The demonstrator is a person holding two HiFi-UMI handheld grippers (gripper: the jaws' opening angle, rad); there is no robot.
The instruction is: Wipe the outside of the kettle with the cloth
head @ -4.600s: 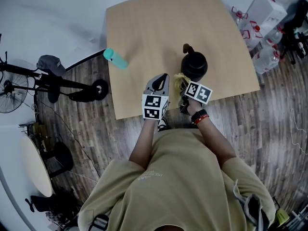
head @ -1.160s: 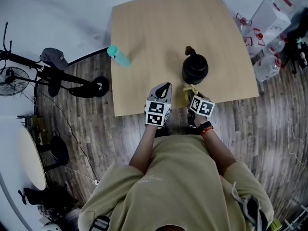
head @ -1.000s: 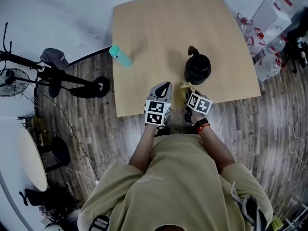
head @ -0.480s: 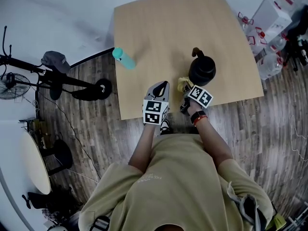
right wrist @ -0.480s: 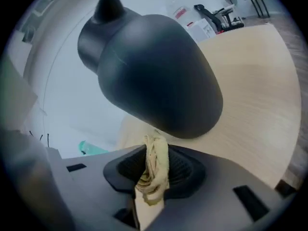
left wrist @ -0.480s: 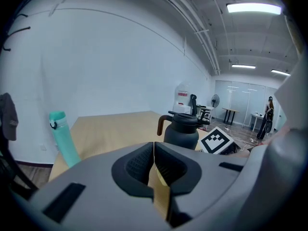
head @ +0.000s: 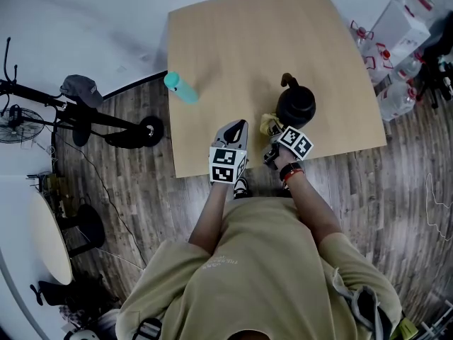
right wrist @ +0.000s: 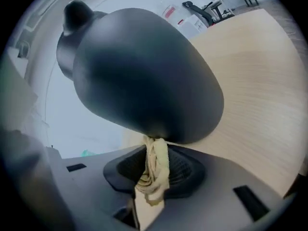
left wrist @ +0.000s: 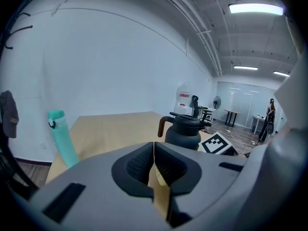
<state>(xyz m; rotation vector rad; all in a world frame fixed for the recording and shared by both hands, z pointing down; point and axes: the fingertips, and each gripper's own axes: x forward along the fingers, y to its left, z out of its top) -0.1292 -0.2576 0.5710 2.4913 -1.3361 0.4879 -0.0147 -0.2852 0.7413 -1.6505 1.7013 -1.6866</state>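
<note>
In the head view only a yellow scrap of the cloth (head: 267, 124) showed beside the kettle (head: 296, 107). The rest lay under the right gripper (head: 276, 134), whose marker cube covered its jaws. In the right gripper view the kettle looked blurred and the cloth's lower end vanished between the jaws. In the left gripper view the left gripper (left wrist: 154, 170) hid the teal bottle's (left wrist: 61, 137) foot and the kettle's lower half. A far figure (left wrist: 271, 114) was too small to make out.

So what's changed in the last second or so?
The right gripper, shut on the cloth, slid it leftward round the near side of the kettle, pressed against the body. The kettle, the bottle and the shut, empty left gripper at the near edge of the table stayed put.
</note>
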